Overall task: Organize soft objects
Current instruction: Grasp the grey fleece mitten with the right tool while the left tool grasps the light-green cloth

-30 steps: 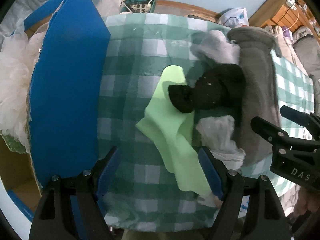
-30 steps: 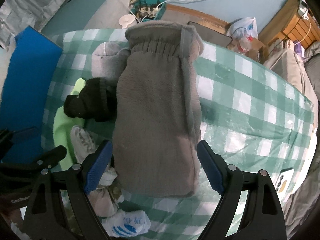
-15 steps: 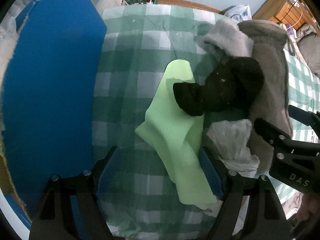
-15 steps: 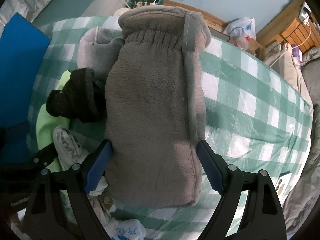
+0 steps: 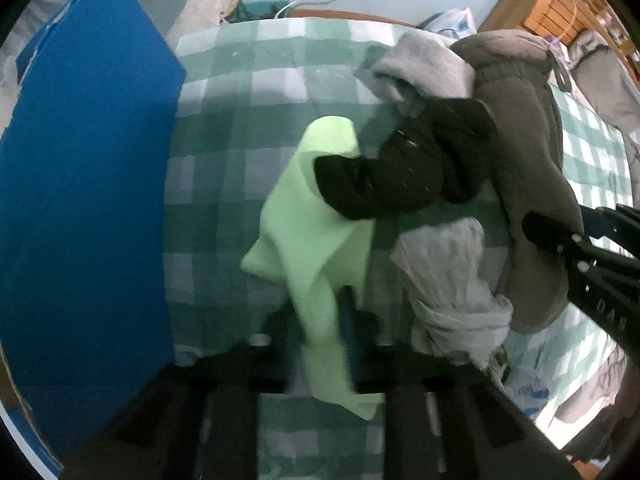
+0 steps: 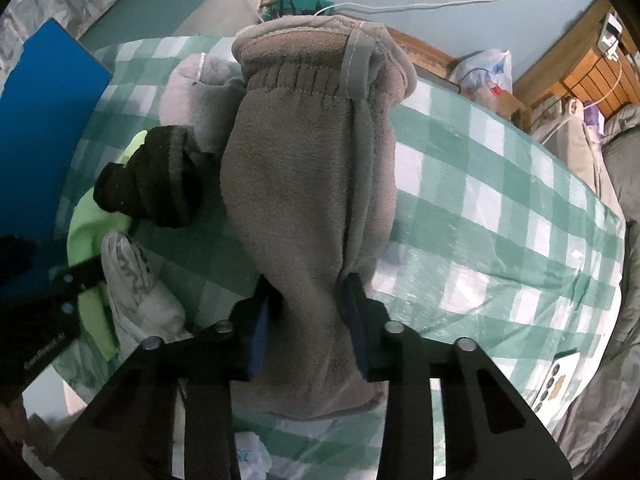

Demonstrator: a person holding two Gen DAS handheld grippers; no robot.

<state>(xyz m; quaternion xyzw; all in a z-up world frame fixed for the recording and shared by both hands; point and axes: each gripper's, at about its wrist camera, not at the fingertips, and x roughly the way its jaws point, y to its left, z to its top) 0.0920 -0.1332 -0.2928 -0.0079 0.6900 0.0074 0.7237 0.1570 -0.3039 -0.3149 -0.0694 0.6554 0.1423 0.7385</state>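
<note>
Left gripper [image 5: 320,320]: jaws drawn in narrow and pinching the near tail of the pale green thin fabric cloth [image 5: 312,216], which runs forward from the fingers across the green-and-white checked tablecloth [image 5: 240,128]; a black knitted glove [image 5: 400,172] lies on the cloth's far end, and a tall blue board [image 5: 80,200] stands off to the gripper's left. Right gripper [image 6: 308,320]: jaws clamped on the near end of the large grey-brown fleece mitten [image 6: 304,168], which bunches between the blue pads and extends straight ahead, cuff farthest away. A crumpled white-grey sock [image 6: 132,280] lies just left of the right gripper, between the two tools, and a light grey fleece piece [image 6: 196,92] sits ahead-left, touching the mitten's side.
</note>
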